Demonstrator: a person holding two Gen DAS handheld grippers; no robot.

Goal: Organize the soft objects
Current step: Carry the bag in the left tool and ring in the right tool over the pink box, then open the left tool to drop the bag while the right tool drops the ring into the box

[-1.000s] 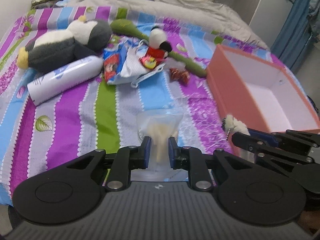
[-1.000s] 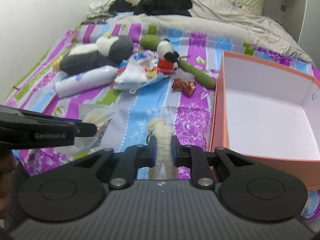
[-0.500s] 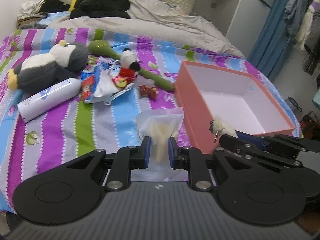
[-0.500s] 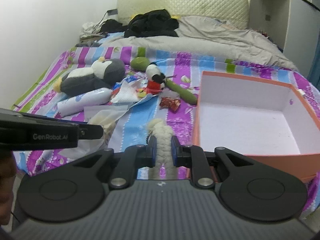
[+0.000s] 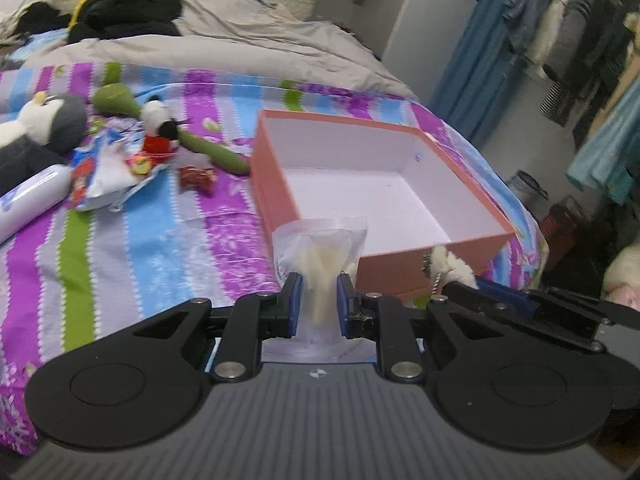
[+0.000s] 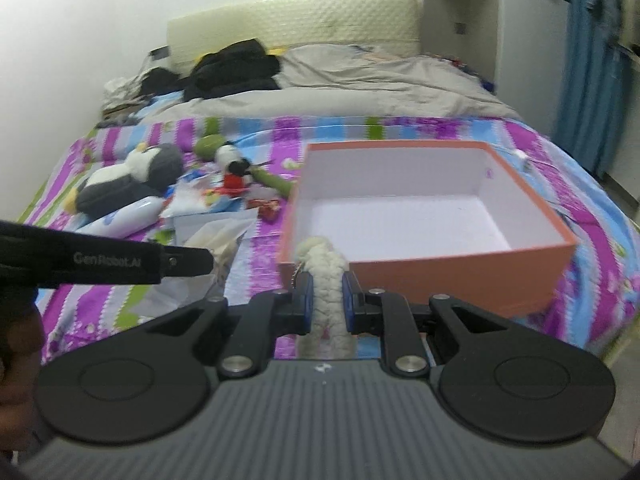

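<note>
My left gripper (image 5: 319, 300) is shut on a clear plastic bag with a cream soft item inside (image 5: 320, 248), held in the air near the front corner of the open orange box (image 5: 276, 184). My right gripper (image 6: 326, 298) is shut on a white fluffy plush keychain (image 6: 324, 264), held just in front of the orange box's (image 6: 460, 268) near wall. The box is empty with a white inside. The right gripper (image 5: 460, 280) shows at the right of the left wrist view. The left gripper's arm (image 6: 104, 258) crosses the left of the right wrist view.
On the striped bedspread (image 5: 132, 240) lie a penguin plush (image 6: 128, 178), a white bottle (image 6: 124, 218), a green long toy (image 5: 208, 150), a small black-and-white plush (image 5: 160, 128), wrappers (image 5: 104, 168) and a red candy pack (image 5: 196, 176). Grey duvet and dark clothes lie behind. A wardrobe and blue curtain stand at right.
Both grippers have risen and moved right toward the orange box, each still holding its item. The box now sits directly ahead in both views.
</note>
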